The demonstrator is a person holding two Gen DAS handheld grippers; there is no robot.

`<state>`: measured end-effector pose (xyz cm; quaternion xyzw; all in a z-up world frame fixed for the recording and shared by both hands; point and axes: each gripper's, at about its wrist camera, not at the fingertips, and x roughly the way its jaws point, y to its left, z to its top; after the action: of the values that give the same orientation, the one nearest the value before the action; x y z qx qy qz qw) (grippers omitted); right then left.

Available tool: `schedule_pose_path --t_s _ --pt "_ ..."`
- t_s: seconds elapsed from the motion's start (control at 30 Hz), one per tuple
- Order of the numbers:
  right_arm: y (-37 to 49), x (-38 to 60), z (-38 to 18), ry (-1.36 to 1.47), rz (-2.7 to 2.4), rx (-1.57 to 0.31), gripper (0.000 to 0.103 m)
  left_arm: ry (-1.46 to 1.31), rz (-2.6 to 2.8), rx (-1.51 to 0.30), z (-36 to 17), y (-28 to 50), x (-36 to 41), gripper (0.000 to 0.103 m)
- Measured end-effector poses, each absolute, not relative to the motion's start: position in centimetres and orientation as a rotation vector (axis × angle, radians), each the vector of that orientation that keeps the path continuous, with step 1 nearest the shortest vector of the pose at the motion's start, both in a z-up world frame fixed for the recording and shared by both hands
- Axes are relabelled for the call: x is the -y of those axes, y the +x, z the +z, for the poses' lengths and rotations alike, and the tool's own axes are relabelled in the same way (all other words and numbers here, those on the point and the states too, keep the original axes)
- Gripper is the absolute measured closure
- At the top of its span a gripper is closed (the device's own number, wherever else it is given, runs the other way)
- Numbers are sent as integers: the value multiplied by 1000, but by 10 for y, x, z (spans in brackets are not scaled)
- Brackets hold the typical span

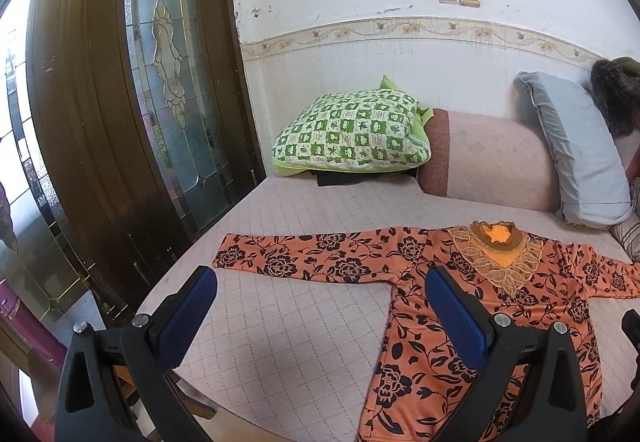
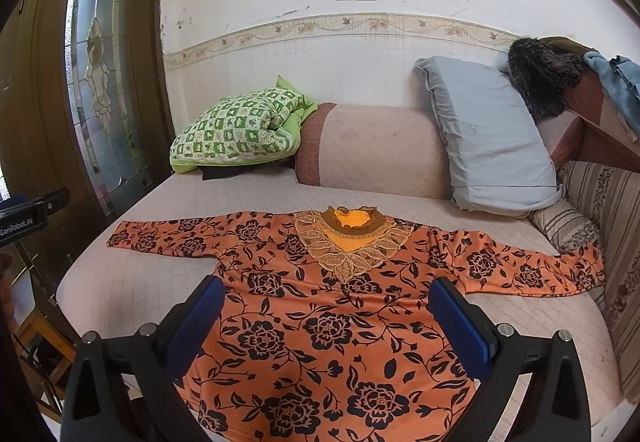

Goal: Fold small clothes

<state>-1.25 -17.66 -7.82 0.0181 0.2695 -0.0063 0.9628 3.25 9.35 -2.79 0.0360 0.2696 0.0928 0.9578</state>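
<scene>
An orange long-sleeved top (image 2: 320,306) with black flowers and a lace collar lies flat, face up, on the pale quilted bed (image 2: 132,282), both sleeves spread sideways. In the left wrist view the same top (image 1: 440,322) fills the right half, its left sleeve (image 1: 304,256) stretching toward the bed's edge. My left gripper (image 1: 320,278) hovers open above the bed just below that sleeve, holding nothing. My right gripper (image 2: 326,292) is open over the chest of the top, blue pads (image 2: 460,322) wide apart, nothing between them. The left gripper's body (image 2: 28,214) shows at the right wrist view's left edge.
A green checked pillow (image 1: 352,130), a pink bolster (image 1: 492,158) and a grey-blue pillow (image 1: 576,150) line the wall at the head. A striped cushion (image 2: 600,234) borders the right side. A dark wooden door with leaded glass (image 1: 120,102) stands left of the bed.
</scene>
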Motion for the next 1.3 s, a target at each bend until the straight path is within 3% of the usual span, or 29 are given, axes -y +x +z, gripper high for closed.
schedule_pose_path --t_s 0.33,0.53,0.8,0.93,1.1,1.2,1.3 --pt "-8 179 -85 41 -8 -560 0 76 179 -573 -37 40 -87 0" --pt "-4 219 -104 80 -78 -598 0 73 31 -812 -91 73 -52 0" --pt "-22 362 -144 268 -365 -639 0 115 -132 -1027 -141 78 30 0" --pt "-41 432 -160 352 -486 -653 0 102 -181 -970 -112 83 63 0" --pt "-59 504 -168 416 -581 -620 0 224 -211 -661 -83 105 106 0" --pt "-55 555 -182 486 -593 -604 0 264 -222 -864 -131 152 120 0" --pt "-44 612 -206 610 -587 -586 4 162 -151 -843 -153 180 110 0"
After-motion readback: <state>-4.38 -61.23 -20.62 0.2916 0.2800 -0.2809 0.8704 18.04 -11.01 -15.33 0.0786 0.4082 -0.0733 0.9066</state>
